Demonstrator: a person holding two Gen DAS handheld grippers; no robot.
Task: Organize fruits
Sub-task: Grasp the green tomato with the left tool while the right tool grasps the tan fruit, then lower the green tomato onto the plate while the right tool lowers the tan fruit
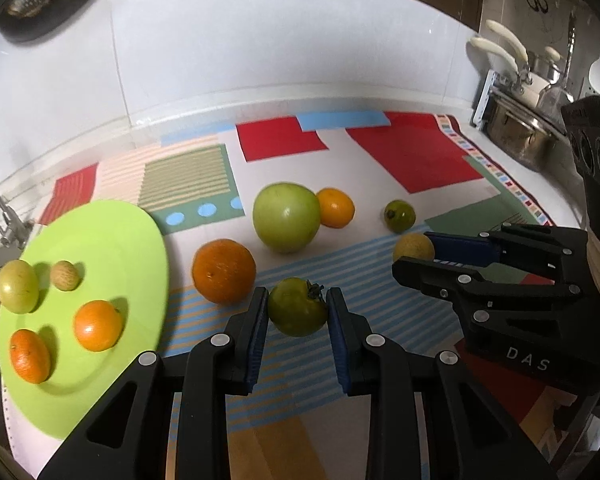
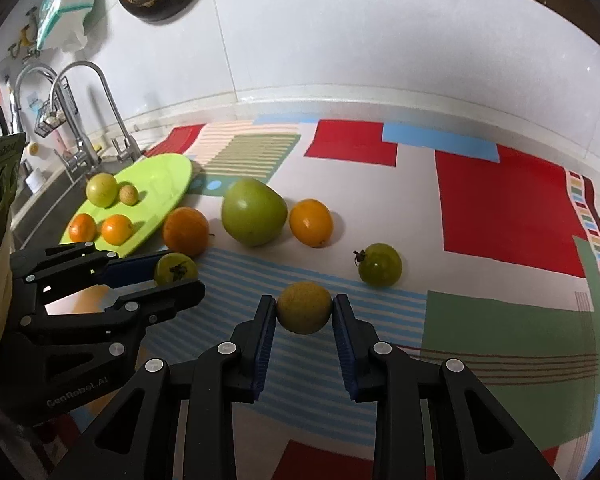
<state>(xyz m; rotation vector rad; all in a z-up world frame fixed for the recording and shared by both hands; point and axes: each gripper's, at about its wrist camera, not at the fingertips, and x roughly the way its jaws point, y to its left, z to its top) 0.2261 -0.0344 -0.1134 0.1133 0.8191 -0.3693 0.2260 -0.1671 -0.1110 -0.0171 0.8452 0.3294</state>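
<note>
Left gripper [image 1: 298,312]: blue ribbed pads clamped on a glossy green tomato [image 1: 297,312] with a dried calyx, over the striped cloth [image 1: 400,152]. Right gripper [image 2: 304,309]: pads pinch a dull, round yellow fruit [image 2: 304,307] just above the blue stripes. Big orange [image 1: 223,271] lies just left of the tomato, pebbled skin. Smooth lime plate [image 1: 112,240], farther left, carries four small fruits. Large green tomato [image 1: 286,217] touches a small orange [image 1: 335,207].

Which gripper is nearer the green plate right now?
Left. The left gripper, shut on a green tomato, sits just beside the green plate; the right gripper, holding a yellowish fruit, is farther out.
</note>
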